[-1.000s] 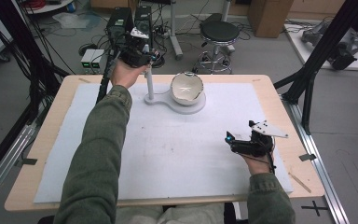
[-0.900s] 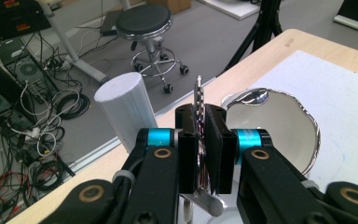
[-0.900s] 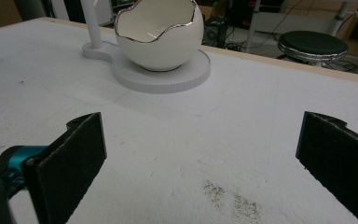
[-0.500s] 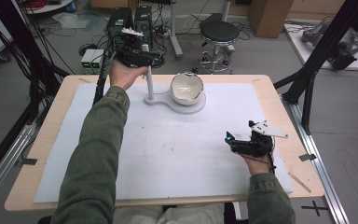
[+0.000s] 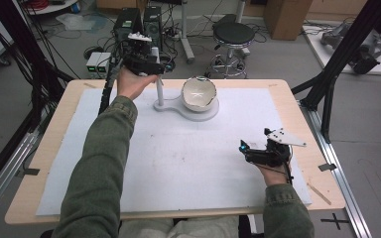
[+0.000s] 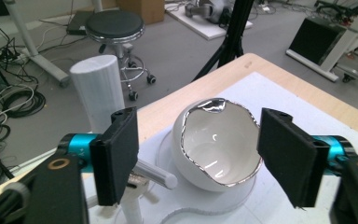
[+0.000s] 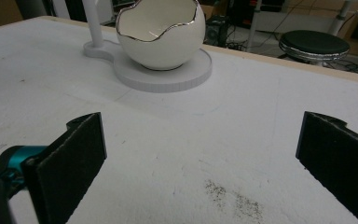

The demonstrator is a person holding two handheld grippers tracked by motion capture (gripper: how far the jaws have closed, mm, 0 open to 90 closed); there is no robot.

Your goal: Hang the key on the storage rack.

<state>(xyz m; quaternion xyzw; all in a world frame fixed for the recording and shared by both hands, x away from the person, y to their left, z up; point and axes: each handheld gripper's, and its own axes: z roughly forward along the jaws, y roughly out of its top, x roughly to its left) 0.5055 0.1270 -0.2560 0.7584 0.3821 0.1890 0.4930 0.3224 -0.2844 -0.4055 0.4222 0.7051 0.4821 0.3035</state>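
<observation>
Now we hold our left gripper (image 5: 151,62) spread, its jaws just opened and empty, above the white eggshell-shaped silver-rimmed ceramic bowl (image 6: 216,144) on its white round stand (image 5: 198,110); right gripper (image 5: 258,151) rests spread.

A wooden table (image 5: 283,89) carries a white sheet (image 5: 178,158) (nearly edge to edge); a white stand (image 5: 191,110) rests on it.

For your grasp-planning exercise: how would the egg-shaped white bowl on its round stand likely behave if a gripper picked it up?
The bowl looks glazed and glossy, so probably slippery. Its thin, jagged rim suggests ceramic, likely fragile if pinched. The rounded underside seen above the stand means it may roll once lifted off.
</observation>
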